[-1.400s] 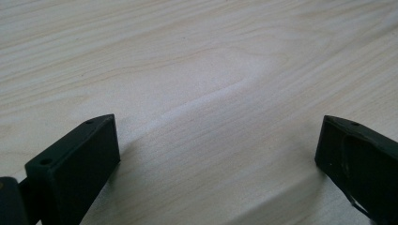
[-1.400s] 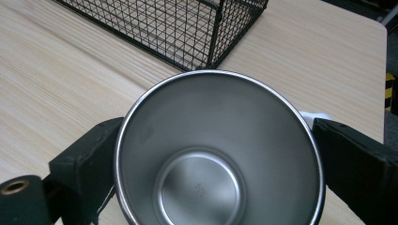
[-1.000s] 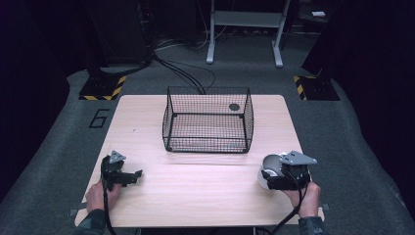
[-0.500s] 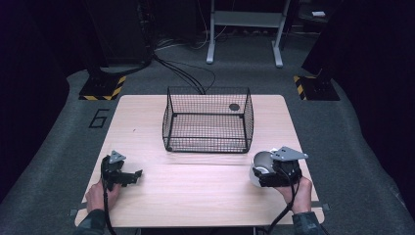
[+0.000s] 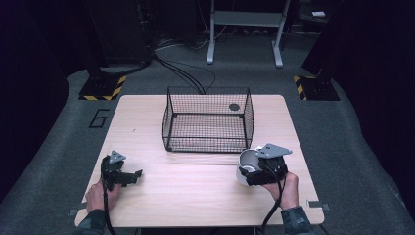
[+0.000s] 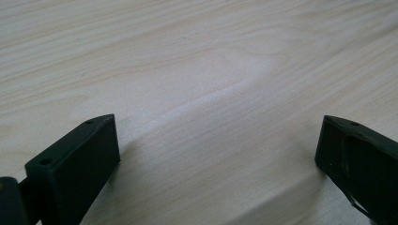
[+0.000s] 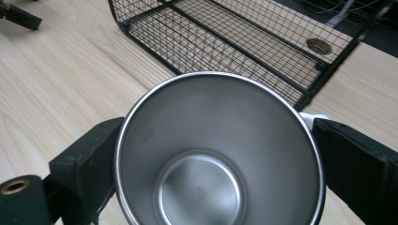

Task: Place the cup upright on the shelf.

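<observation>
right hand-held gripper (image 5: 250,172) at the near right of the table (image 5: 195,196), clamped on a steel cup (image 5: 246,165). in the right gripper view we look straight down into the cup (image 7: 213,154): bright rim, brushed metal inside, flat round bottom, nothing in it. one black jaw presses the cup wall on each side. a bit of white shows past the rim by the jaw on the right of that view; we cannot tell what it is.

from the high view the cup is white outside and sits just in front of the near right corner of the wire basket (image 5: 207,119), close to it but apart. whether it rests on the table or is lifted we cannot tell. the person's right hand (image 5: 286,188) holds the gripper from behind, with the cable trailing toward the table's near edge.

the basket is black mesh, open-topped, mid-table toward the far side. a small round hole (image 5: 234,106) in the table top shows through its far right corner.

left hand-held gripper (image 5: 128,178) at the near left, well apart from cup and basket. in its own view the jaws stand wide apart with bare wood grain (image 6: 211,93) between them, low over the table.
</observation>
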